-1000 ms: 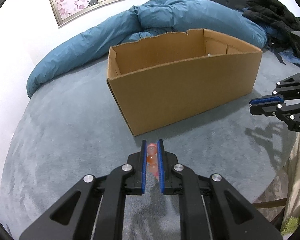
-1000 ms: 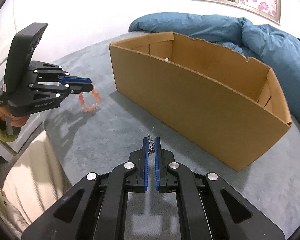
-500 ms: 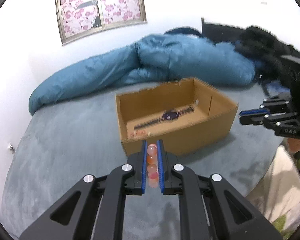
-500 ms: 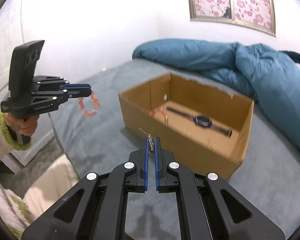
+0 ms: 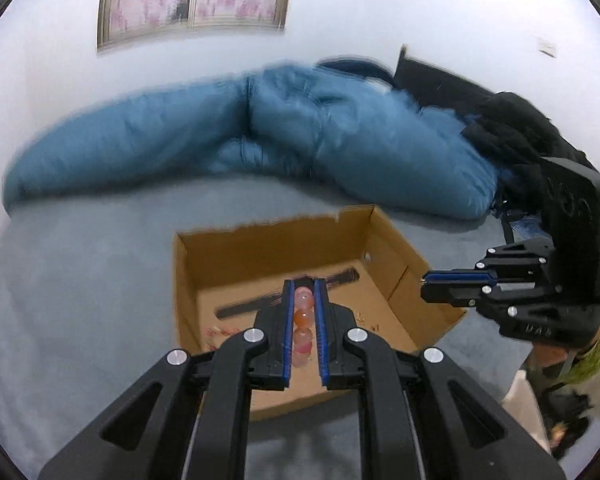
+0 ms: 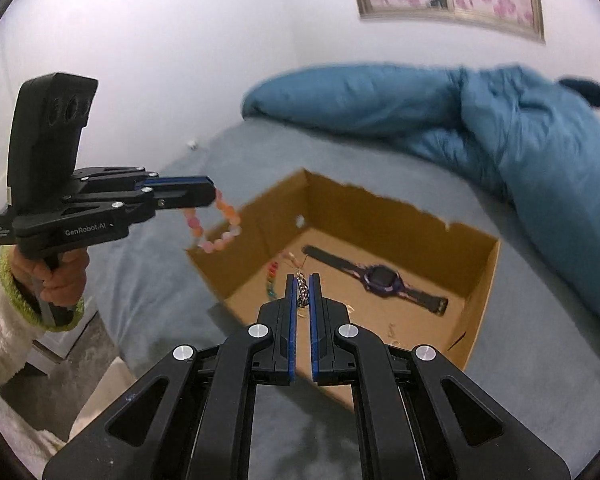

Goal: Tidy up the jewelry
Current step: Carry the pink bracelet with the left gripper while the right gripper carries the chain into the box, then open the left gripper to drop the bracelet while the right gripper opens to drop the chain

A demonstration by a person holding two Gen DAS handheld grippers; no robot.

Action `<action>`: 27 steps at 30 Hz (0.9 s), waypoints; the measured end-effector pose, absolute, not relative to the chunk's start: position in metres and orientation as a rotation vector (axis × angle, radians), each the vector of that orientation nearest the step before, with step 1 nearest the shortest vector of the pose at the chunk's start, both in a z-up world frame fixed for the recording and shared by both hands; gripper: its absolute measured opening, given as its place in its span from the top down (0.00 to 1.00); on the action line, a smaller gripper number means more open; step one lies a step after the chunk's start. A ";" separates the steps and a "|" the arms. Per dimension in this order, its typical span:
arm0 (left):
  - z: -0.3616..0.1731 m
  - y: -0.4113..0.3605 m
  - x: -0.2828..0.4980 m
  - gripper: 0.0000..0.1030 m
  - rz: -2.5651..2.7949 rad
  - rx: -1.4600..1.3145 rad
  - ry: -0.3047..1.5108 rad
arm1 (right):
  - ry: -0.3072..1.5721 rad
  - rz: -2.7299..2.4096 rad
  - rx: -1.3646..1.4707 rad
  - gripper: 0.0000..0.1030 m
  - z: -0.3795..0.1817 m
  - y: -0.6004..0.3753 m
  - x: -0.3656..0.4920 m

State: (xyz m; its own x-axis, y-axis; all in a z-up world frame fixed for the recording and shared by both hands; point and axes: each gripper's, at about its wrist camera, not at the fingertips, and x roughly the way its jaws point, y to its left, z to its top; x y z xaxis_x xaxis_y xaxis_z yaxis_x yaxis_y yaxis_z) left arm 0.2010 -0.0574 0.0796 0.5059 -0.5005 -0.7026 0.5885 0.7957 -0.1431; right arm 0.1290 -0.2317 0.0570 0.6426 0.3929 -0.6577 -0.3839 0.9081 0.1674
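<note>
A pink bead bracelet (image 6: 216,226) is pinched in the left gripper (image 5: 303,300), apparently a chain (image 6: 302,294) in the right gripper (image 6: 302,280); both should be lowered into the cardboard box (image 6: 476,280) before release.

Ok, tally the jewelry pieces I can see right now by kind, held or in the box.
Bead bracelets: 2, pink-orange bracelet in left gripper, multicoloured bracelet in cardboard box
Chains: 1, metal chain in right gripper
Watches: 1, purple watch
Total: 4
</note>
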 end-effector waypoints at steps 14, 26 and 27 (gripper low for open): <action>-0.027 -0.090 0.296 0.91 -0.615 0.034 1.264 | 1.148 0.408 0.122 0.96 -0.022 -0.239 0.208; -0.041 -0.104 0.307 0.91 -0.591 0.049 1.337 | 1.241 0.385 0.115 0.91 -0.044 -0.233 0.218; -0.040 -0.104 0.306 0.90 -0.591 0.046 1.335 | 1.238 0.384 0.114 0.88 -0.044 -0.233 0.218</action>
